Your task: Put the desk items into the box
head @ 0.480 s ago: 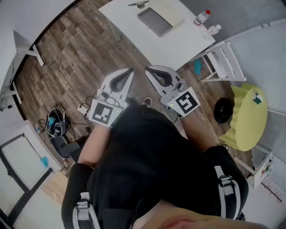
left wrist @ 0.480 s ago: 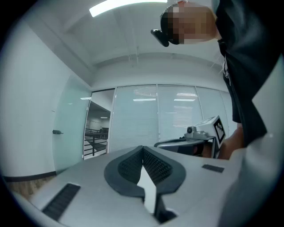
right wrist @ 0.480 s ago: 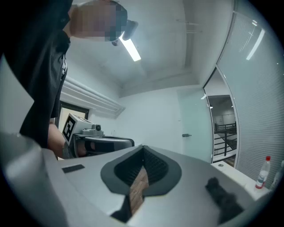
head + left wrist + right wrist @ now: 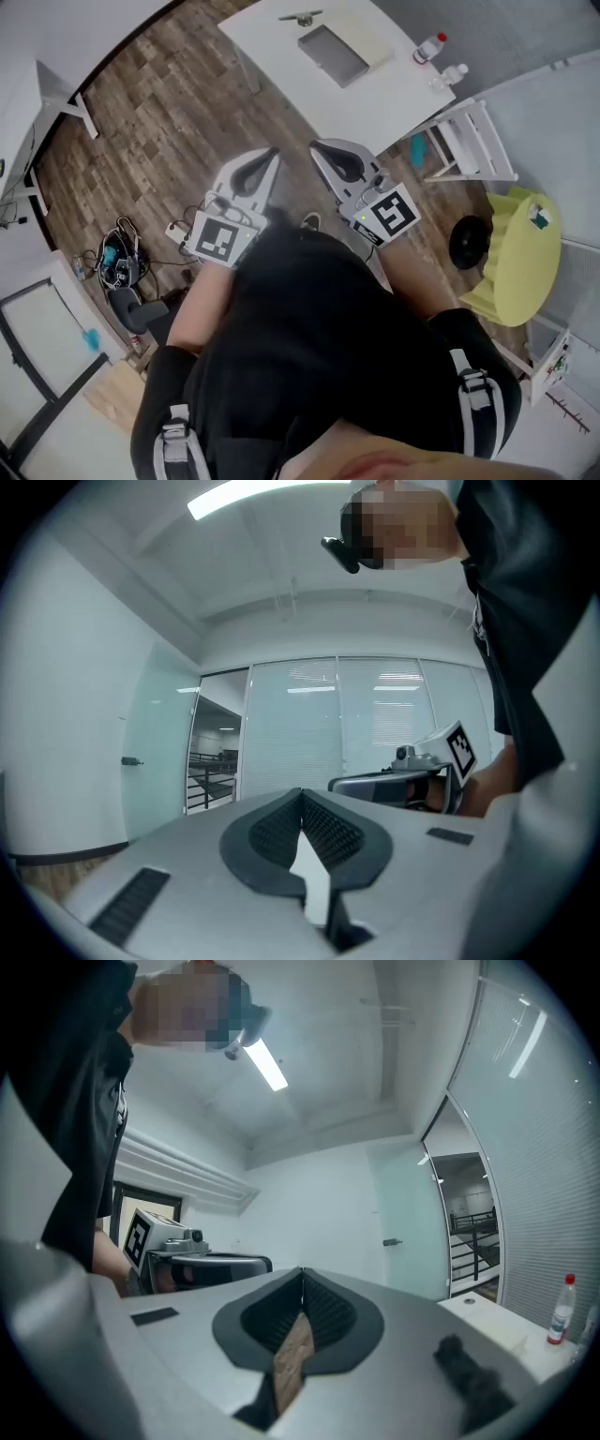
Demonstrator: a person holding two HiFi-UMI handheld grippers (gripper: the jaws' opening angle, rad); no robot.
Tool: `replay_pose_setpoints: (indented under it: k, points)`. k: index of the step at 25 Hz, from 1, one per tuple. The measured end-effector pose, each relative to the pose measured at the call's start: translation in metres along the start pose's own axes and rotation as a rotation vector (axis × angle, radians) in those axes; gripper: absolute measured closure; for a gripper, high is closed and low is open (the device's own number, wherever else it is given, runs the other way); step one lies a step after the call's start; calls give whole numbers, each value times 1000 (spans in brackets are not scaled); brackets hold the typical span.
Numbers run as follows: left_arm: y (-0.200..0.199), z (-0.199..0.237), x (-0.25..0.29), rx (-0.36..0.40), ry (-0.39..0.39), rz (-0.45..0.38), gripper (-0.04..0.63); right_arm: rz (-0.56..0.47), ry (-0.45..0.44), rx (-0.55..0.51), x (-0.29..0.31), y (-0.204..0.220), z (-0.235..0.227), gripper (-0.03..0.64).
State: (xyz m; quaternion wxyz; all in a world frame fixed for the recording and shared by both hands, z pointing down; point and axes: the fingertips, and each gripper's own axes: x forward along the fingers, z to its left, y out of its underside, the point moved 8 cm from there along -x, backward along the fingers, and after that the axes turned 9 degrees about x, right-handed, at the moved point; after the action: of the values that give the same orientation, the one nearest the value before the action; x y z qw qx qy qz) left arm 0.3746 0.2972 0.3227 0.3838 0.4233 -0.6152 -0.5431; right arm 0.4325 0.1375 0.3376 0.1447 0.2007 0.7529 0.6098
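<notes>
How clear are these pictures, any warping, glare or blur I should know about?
Head view: strong fisheye, the white table bows at its edges; light even, detail sharp. Left gripper view: black corners round a circular image, ceiling light strip blown out. Right gripper view: same black corners, ceiling tube glares white.

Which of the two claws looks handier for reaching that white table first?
Right, though only by a little. The left gripper and right gripper are both shut and empty, held side by side short of the table. The right one's tip lies nearer the table's near edge.
</notes>
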Motion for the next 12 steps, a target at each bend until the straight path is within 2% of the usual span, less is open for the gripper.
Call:
replay_pose_setpoints:
  k: [12]
  points:
    - [15,94,23,7,6,-14,583,35,11,-16,94,-8,-33,600]
